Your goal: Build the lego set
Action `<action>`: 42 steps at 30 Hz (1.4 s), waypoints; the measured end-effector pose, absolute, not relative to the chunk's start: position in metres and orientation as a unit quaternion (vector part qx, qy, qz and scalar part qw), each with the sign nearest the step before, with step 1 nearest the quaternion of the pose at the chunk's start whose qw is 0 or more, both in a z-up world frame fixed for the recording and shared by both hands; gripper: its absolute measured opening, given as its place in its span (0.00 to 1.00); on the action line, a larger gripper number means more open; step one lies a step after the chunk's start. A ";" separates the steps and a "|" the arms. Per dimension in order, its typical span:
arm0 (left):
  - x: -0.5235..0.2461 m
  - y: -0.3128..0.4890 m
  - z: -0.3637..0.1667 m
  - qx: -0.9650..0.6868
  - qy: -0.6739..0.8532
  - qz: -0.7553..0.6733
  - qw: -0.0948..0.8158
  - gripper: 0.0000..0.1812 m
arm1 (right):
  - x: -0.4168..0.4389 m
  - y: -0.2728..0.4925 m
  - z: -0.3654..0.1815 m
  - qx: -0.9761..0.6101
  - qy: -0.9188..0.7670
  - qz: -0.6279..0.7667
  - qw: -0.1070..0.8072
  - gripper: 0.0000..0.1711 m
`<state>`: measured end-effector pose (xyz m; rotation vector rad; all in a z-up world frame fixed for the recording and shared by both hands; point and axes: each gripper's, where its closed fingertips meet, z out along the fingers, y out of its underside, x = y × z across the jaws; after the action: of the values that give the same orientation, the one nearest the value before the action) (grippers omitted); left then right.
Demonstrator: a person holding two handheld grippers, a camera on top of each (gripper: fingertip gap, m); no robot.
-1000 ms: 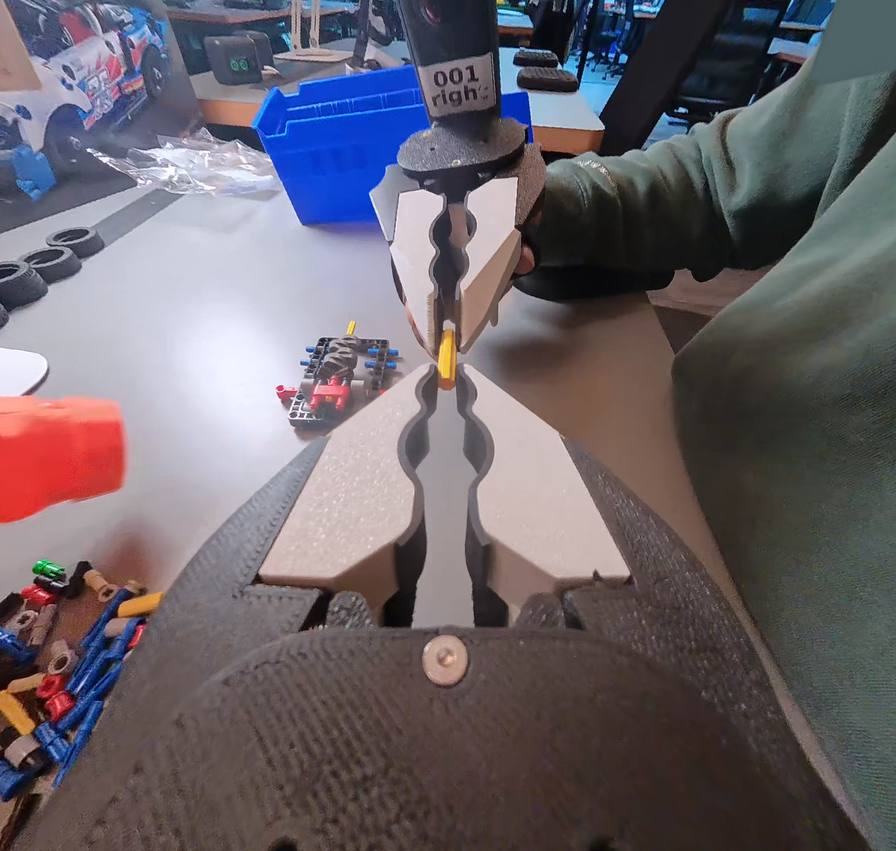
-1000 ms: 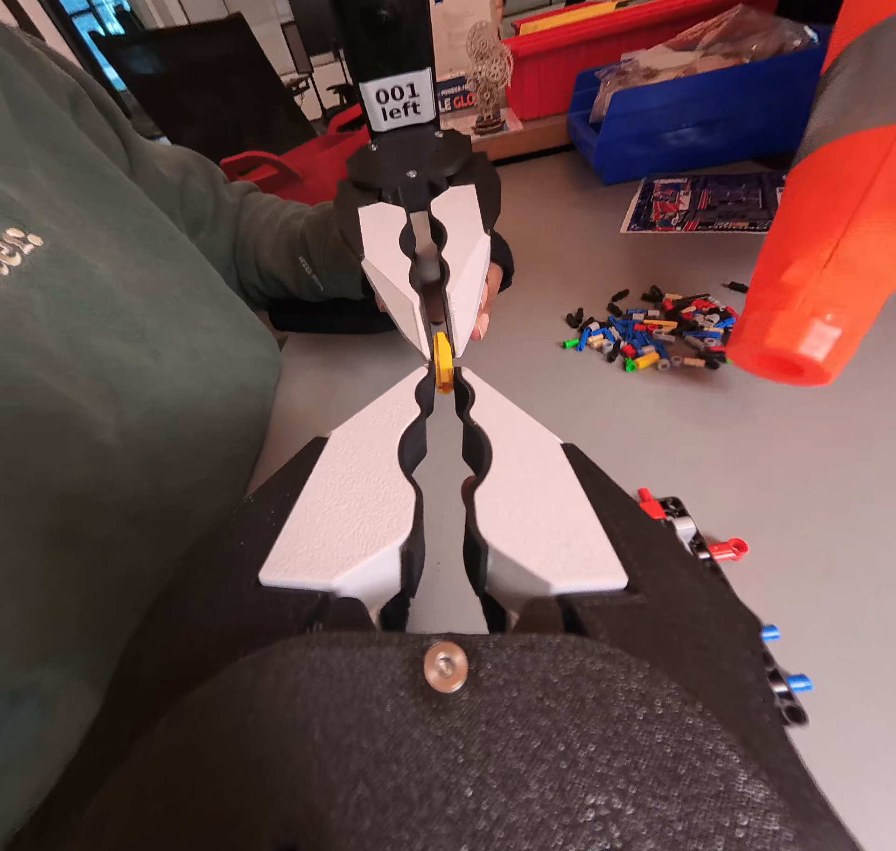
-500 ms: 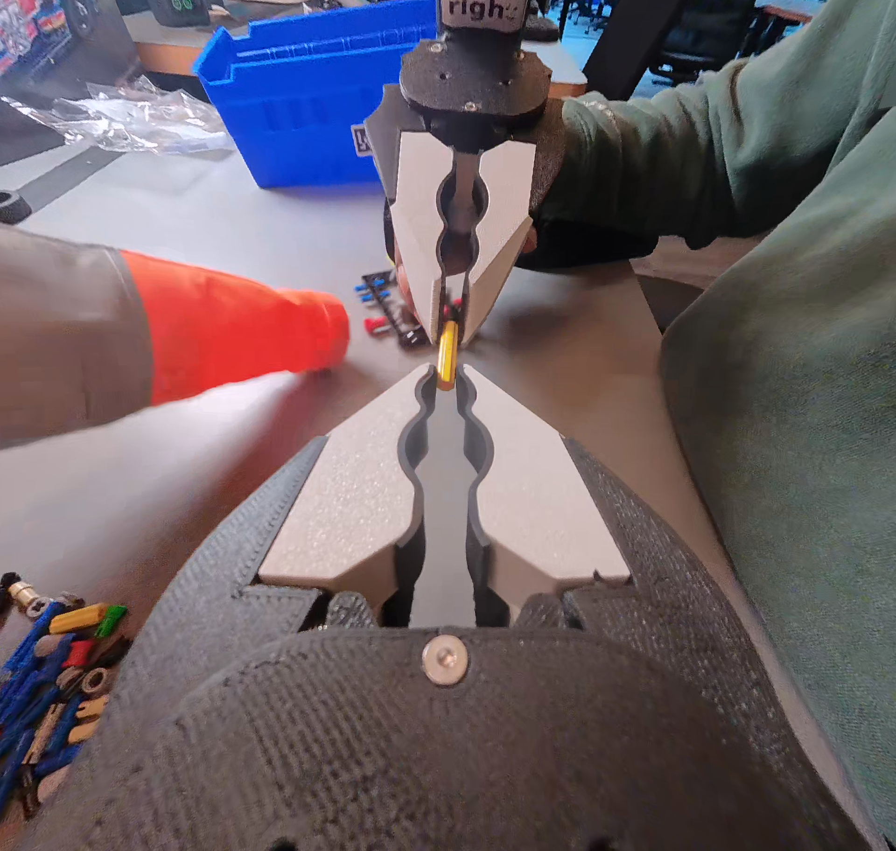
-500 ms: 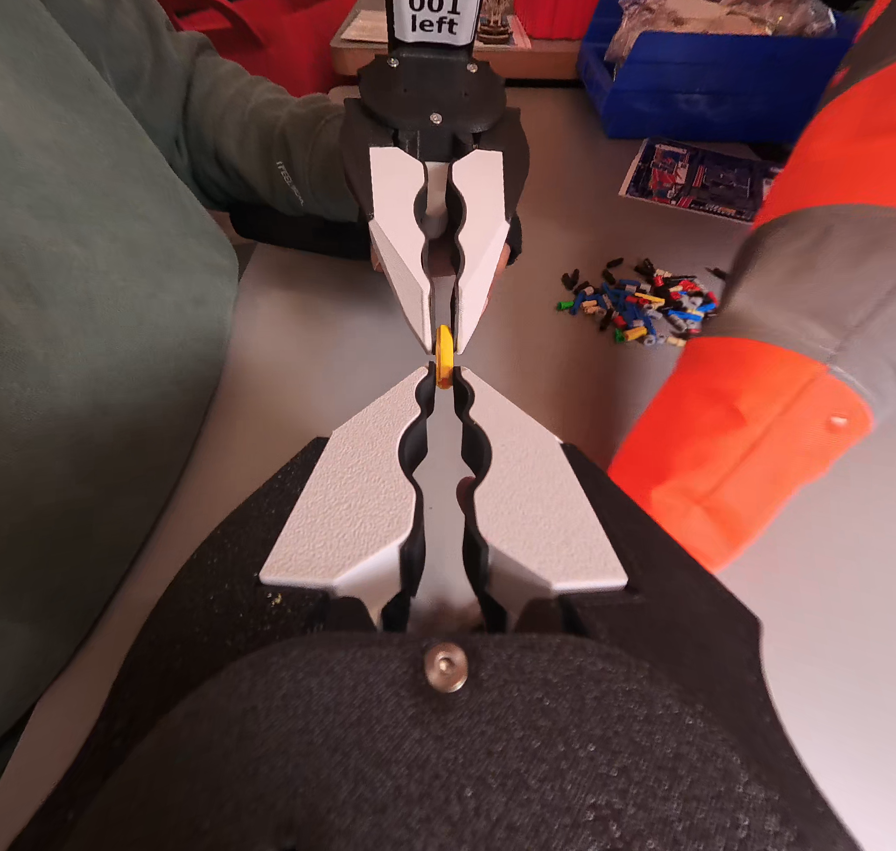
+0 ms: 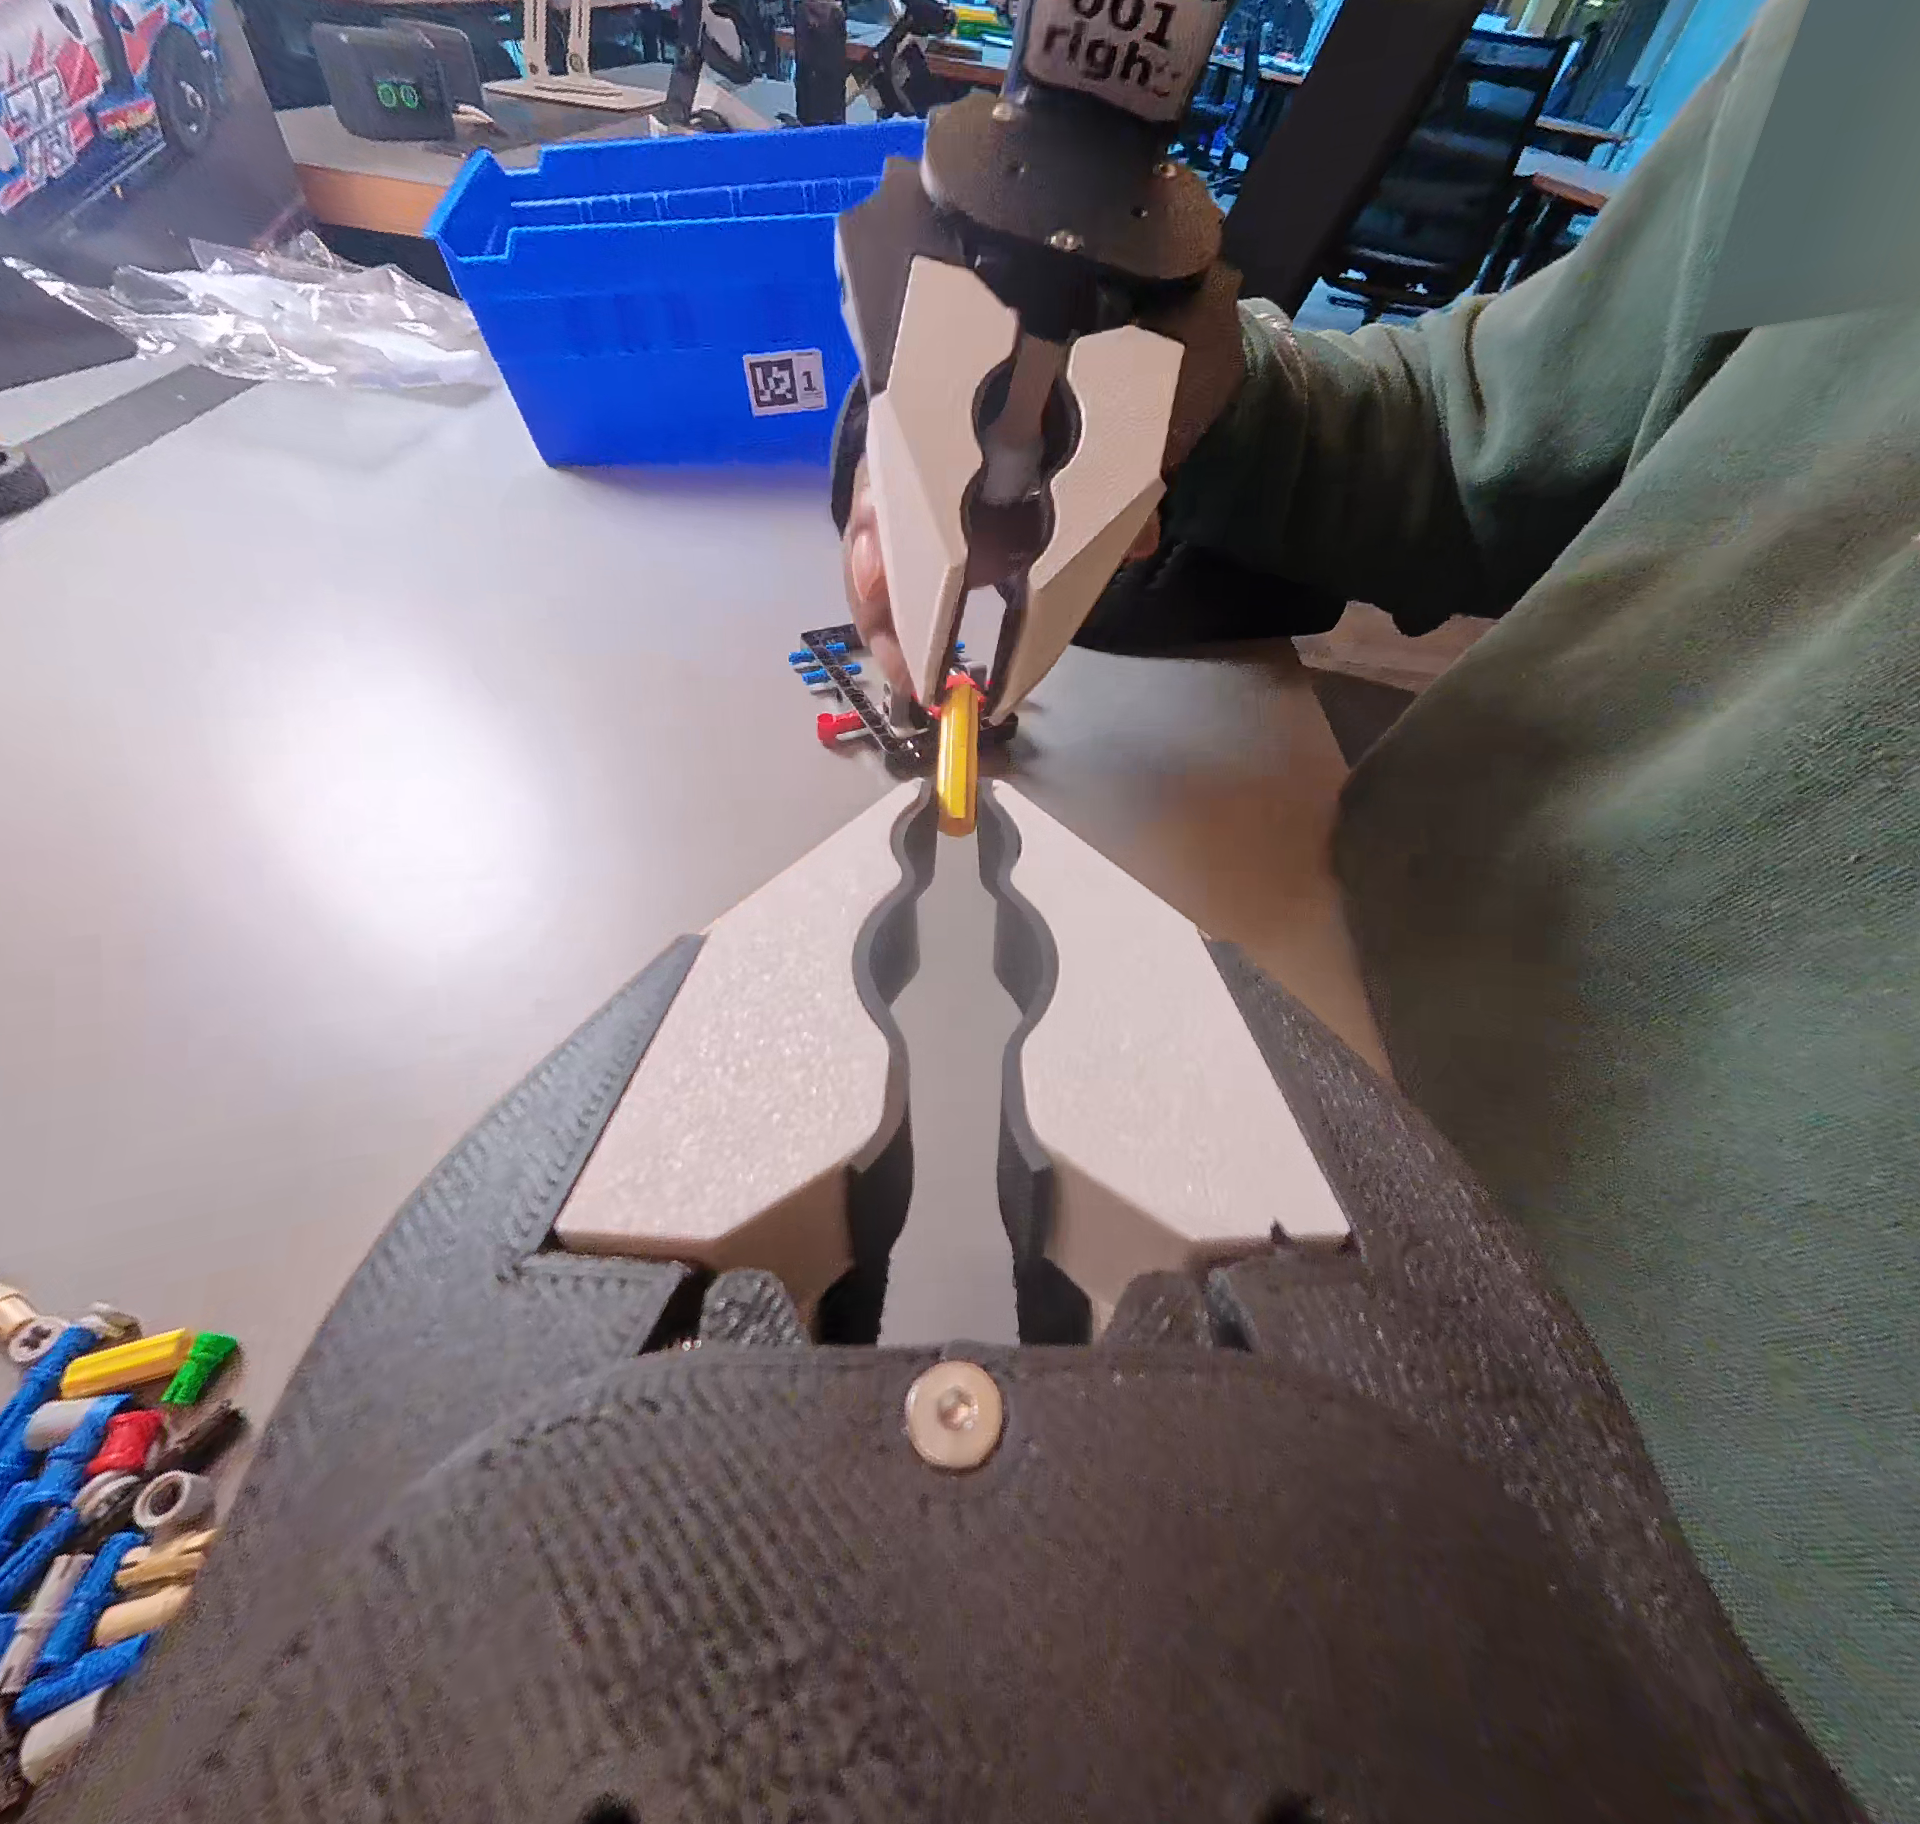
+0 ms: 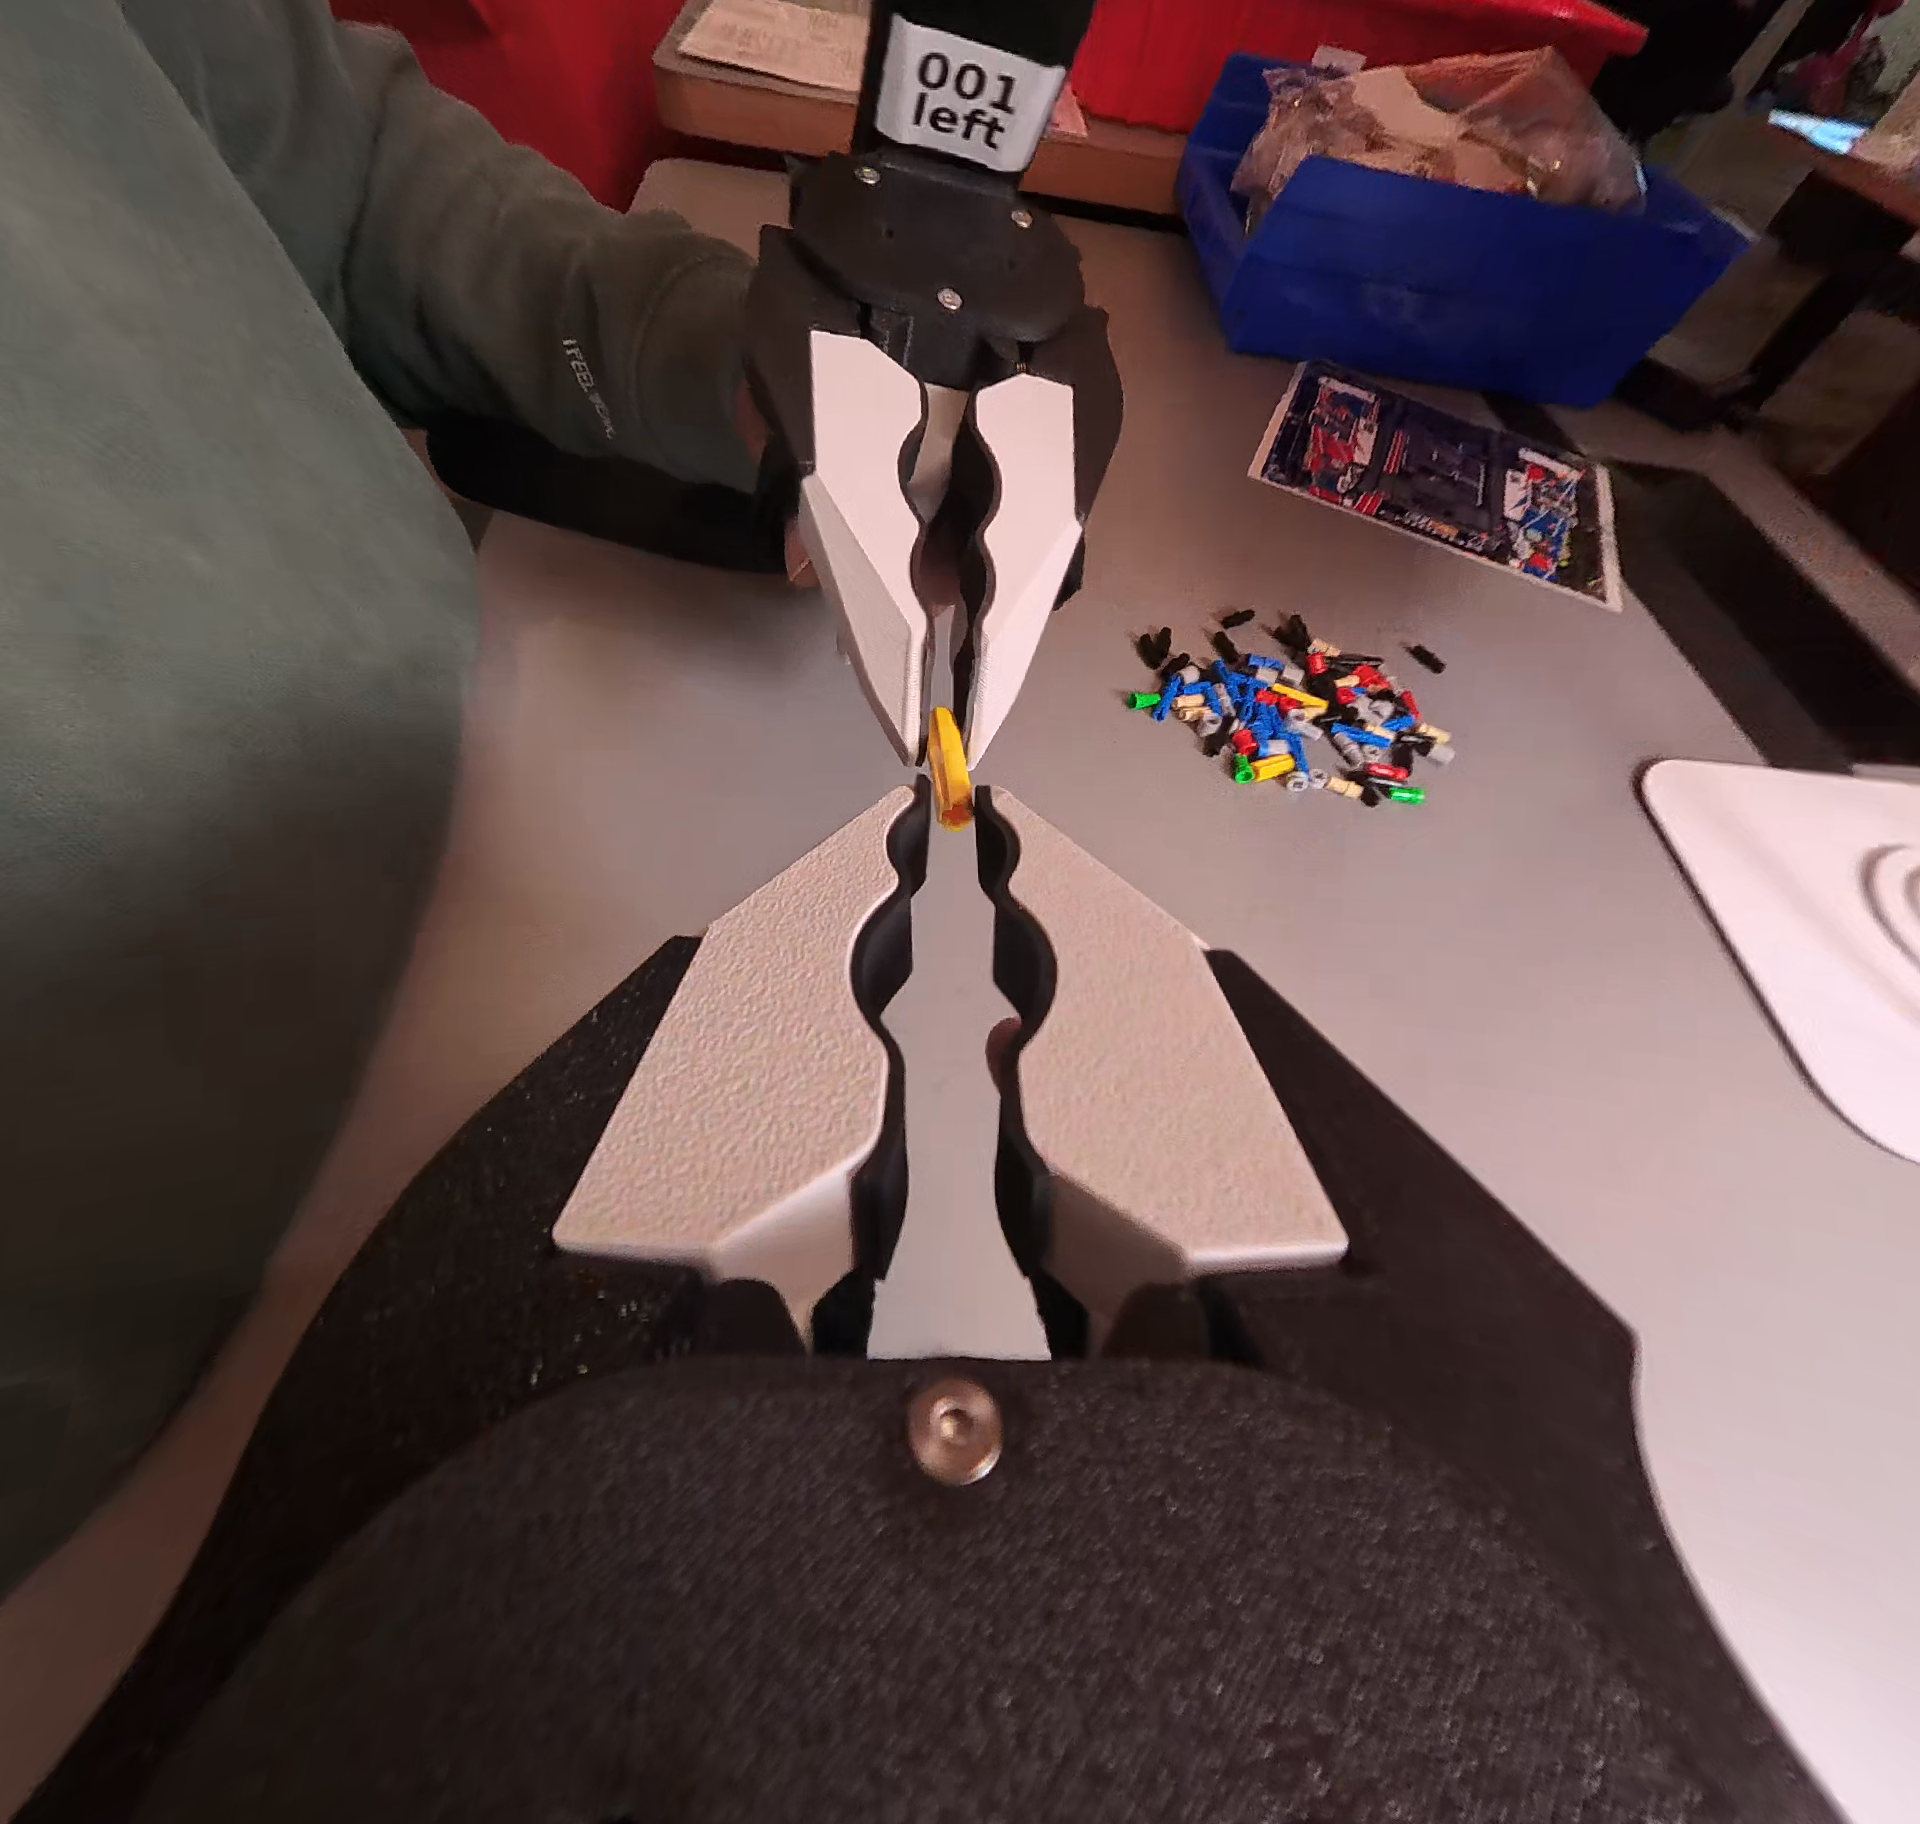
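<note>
Grippers meet tip to tip mid-frame: left gripper point(image 5: 954, 813) and right gripper point(image 6: 948, 800) each pinch one end of the yellow pin point(image 5: 957, 758), its long axis running between them.

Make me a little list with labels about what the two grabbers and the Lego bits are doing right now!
left gripper: shut on yellow piece
right gripper: shut on the same yellow piece
yellow piece: pinched at both ends, tip to tip, above the table
half-built model: on grey table, just behind the right gripper
loose pieces: small pile on the table
blue bin: far side, standing upright
booklet: flat by another blue bin
</note>
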<state>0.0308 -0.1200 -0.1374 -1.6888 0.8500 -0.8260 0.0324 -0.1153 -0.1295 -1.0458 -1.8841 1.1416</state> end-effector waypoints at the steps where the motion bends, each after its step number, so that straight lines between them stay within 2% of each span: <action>1: 0.031 -0.121 -0.137 -0.702 0.353 -0.348 0.512 0.03 | 0.034 -0.116 -0.128 -0.397 -0.730 0.432 0.349 0.04; 6: 0.030 -0.120 -0.148 -0.719 0.360 -0.331 0.493 0.03 | 0.041 -0.117 -0.129 -0.386 -0.755 0.395 0.354 0.06; 16: 0.013 -0.117 -0.226 -0.809 0.411 -0.197 0.370 0.03 | 0.057 -0.098 -0.111 -0.405 -0.718 0.417 0.383 0.06; 25: 0.012 -0.115 -0.222 -0.807 0.405 -0.203 0.379 0.14 | 0.052 -0.101 -0.127 -0.409 -0.715 0.436 0.363 0.06; 27: 0.013 -0.117 -0.228 -0.808 0.416 -0.197 0.367 0.12 | 0.048 -0.100 -0.128 -0.412 -0.711 0.443 0.358 0.06; 30: 0.015 -0.116 -0.230 -0.803 0.432 -0.180 0.370 0.03 | 0.043 -0.097 -0.132 -0.419 -0.703 0.454 0.353 0.06; 37: -0.008 -0.097 -0.230 -0.816 0.400 -0.135 0.395 0.03 | 0.035 -0.090 -0.137 -0.435 -0.687 0.461 0.355 0.06; 42: -0.020 -0.085 -0.221 -0.819 0.361 -0.130 0.426 0.11 | 0.033 -0.080 -0.138 -0.449 -0.673 0.461 0.364 0.06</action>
<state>-0.0201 -0.0847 -0.2208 -2.0478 0.9037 -0.3261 0.0327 -0.0802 -0.1385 -1.1562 -1.7322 1.1864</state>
